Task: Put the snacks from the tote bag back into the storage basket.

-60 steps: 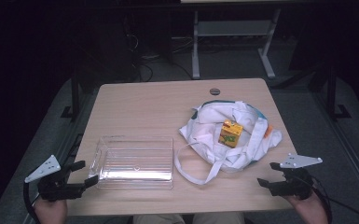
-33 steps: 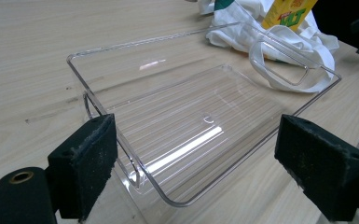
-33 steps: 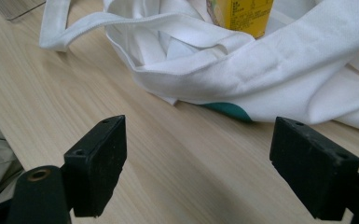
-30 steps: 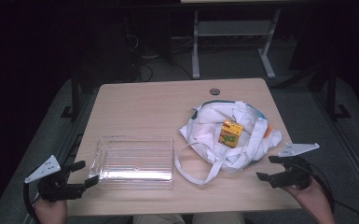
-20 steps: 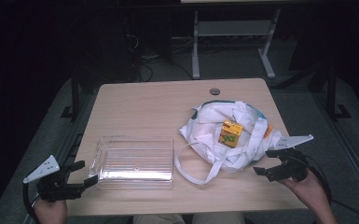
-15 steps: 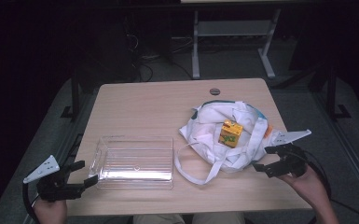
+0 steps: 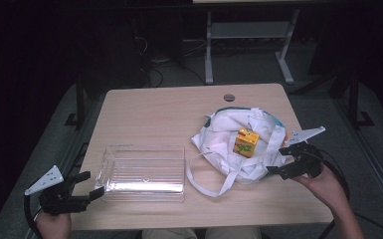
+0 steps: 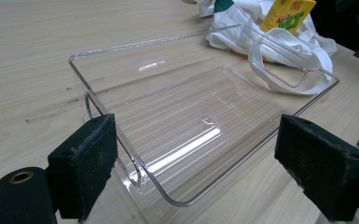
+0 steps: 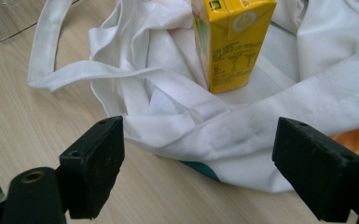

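Both hand-held grippers, left [image 7: 92, 186] and right [image 7: 278, 159], gape at table [image 7: 154, 109] edges.

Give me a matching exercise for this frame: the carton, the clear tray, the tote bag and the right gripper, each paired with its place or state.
1. yellow carton
2. clear tray
3. white tote bag
4. right gripper

a. empty, in front of the left gripper
b. open, at the bag's edge
c. upright on the bag
d. crumpled on the table, strap looped out

Pairs: 1-c, 2-a, 3-d, 4-b

Both grippers, left gripper [image 7: 90, 188] and right gripper [image 7: 276, 160], are black with grey three-cornered top plates, trailing black cables, and fuzzy pads [image 8: 85, 161].
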Demonstrator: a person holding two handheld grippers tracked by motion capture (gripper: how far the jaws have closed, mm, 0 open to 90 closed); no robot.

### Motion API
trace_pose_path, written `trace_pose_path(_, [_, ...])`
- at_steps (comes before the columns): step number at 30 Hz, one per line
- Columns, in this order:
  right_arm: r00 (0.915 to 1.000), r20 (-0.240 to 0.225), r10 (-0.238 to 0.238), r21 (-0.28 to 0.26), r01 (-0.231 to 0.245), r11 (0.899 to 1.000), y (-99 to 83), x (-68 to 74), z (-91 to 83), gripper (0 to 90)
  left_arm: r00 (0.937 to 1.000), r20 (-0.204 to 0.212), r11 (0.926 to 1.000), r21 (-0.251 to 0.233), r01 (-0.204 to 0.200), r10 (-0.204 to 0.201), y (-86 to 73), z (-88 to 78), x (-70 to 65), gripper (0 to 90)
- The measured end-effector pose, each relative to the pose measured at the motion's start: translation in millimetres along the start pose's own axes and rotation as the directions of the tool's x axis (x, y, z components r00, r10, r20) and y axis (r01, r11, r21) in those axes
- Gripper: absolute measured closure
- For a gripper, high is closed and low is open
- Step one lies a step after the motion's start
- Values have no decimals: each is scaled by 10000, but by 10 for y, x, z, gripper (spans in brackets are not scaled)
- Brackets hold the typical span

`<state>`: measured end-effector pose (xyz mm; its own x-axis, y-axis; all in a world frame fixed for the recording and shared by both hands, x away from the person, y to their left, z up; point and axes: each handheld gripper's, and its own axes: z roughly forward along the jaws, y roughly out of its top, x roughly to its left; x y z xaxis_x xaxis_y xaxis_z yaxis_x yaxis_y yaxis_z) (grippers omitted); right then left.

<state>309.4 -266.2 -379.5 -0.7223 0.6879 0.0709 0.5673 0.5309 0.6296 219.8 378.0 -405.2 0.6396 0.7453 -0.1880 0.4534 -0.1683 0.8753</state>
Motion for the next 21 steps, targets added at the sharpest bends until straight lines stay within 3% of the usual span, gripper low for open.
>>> trace_pose_path(21, [9975, 12, -705, 217, 705, 9973, 401, -82, 75, 166, 10000, 22, 10000, -65, 40, -40, -1, -11, 8, 127])
